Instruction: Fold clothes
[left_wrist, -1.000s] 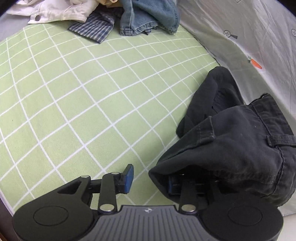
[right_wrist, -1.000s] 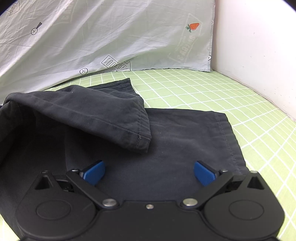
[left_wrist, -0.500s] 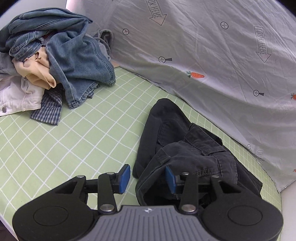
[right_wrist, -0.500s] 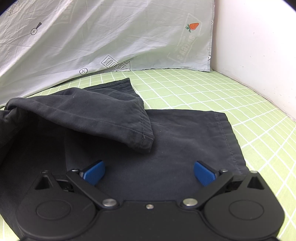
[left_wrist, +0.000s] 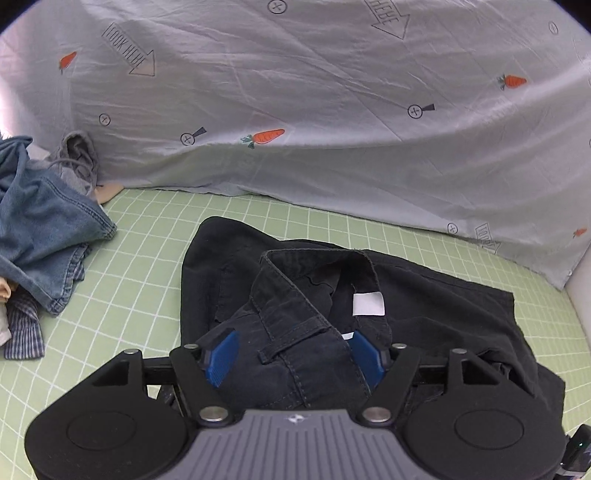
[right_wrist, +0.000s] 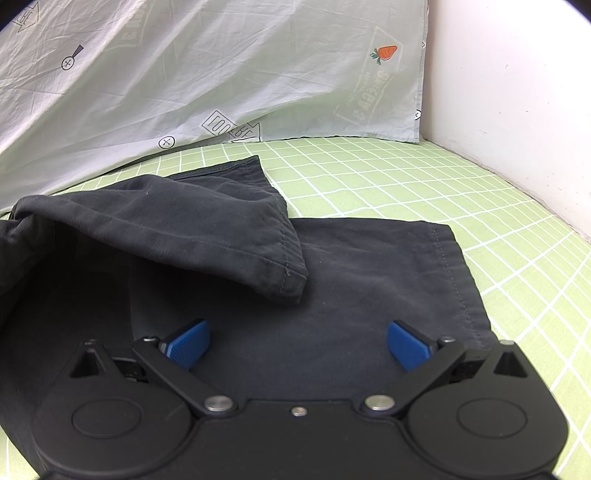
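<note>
Black trousers (left_wrist: 436, 314) lie crumpled on the green checked sheet (left_wrist: 147, 258). In the left wrist view the waistband with a white label (left_wrist: 367, 304) is bunched up in front. My left gripper (left_wrist: 293, 354) is open, its blue pads either side of the waistband cloth, which lies loosely between them. In the right wrist view the trouser legs (right_wrist: 351, 280) lie flat, one hem (right_wrist: 258, 251) folded over the other. My right gripper (right_wrist: 297, 343) is open and empty just above the leg cloth.
A pile of denim and other clothes (left_wrist: 40, 229) lies at the left. A grey printed sheet (left_wrist: 332, 110) hangs along the back. A white wall (right_wrist: 517, 110) stands at the right of the bed.
My left gripper has swung round from the bed's open side to face the back sheet, opened wider, and the waistband now lies between its pads. The right gripper has hardly moved.
</note>
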